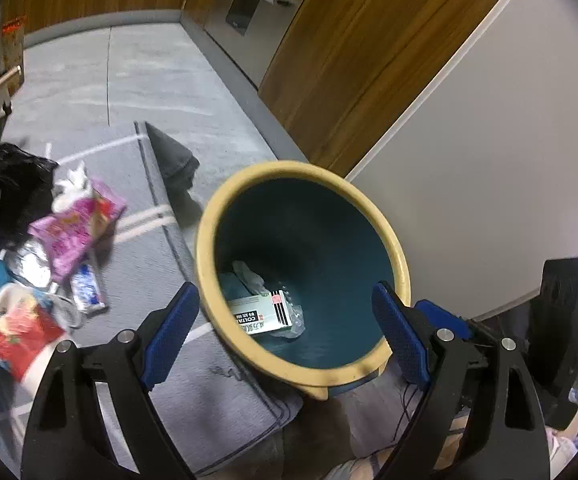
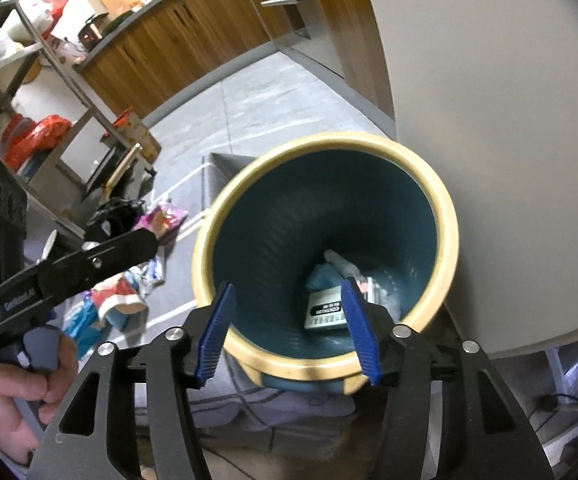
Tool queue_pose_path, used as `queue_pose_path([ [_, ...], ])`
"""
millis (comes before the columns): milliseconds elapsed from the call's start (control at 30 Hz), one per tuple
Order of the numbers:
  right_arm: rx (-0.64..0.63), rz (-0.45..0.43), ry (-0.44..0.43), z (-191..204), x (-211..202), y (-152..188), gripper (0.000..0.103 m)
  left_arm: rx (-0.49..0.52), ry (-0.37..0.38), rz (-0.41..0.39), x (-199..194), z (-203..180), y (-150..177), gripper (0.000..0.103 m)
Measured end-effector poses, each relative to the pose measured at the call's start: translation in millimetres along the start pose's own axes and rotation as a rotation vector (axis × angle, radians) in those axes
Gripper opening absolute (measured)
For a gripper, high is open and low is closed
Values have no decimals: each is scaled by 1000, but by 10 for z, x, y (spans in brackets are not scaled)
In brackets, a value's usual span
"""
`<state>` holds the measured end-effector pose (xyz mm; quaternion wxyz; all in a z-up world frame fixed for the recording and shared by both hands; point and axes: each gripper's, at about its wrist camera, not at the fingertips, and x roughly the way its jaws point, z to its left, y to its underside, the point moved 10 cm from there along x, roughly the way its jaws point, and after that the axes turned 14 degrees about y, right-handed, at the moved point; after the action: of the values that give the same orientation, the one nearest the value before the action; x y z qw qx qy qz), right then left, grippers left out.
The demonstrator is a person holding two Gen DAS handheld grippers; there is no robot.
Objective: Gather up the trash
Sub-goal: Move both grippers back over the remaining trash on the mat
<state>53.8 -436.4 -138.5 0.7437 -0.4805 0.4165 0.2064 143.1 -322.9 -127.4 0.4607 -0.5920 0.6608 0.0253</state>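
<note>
Teal ribbed plastic lines the inside of the round trash bin (image 1: 313, 240) with its cream-yellow rim, standing on the grey striped rug (image 1: 153, 200) beside a white panel. At its bottom lie a white cardboard box with black lettering (image 1: 259, 314), crumpled clear plastic and a blue scrap. The left hand-held gripper (image 1: 285, 332), black-framed with blue textured pads, hangs released above the rim, holding nothing. The right hand-held gripper (image 2: 289, 328) is likewise spread open and empty over the bin's mouth. To the left on the rug lies loose trash: a glossy pink wrapper (image 1: 75, 232), a red packet (image 1: 21, 336), a black crinkled bag (image 1: 5, 188).
</note>
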Motion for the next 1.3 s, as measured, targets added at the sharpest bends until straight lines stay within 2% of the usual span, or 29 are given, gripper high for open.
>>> queue_pose_path([
  [167,-33,-25,-25,288,-102,-38,67,45,-55,-31,-359,71,18,86],
  [333,-90,-21,-47,594,-69,10,69,61,-117,-57,-714,268,106,86],
  [533,-114,2,-75,859,-1,68,69,50,-196,-87,-1192,621,262,87],
  [733,-153,11,-101,1167,39,116,70,-16,-253,-121,-1581,1057,456,87],
  [1000,-202,32,-131,1527,97,223,70,-111,-334,-125,-1840,1619,747,86],
  [1300,-269,65,-167,1929,161,390,70,-138,-394,-84,-1869,1993,973,86],
])
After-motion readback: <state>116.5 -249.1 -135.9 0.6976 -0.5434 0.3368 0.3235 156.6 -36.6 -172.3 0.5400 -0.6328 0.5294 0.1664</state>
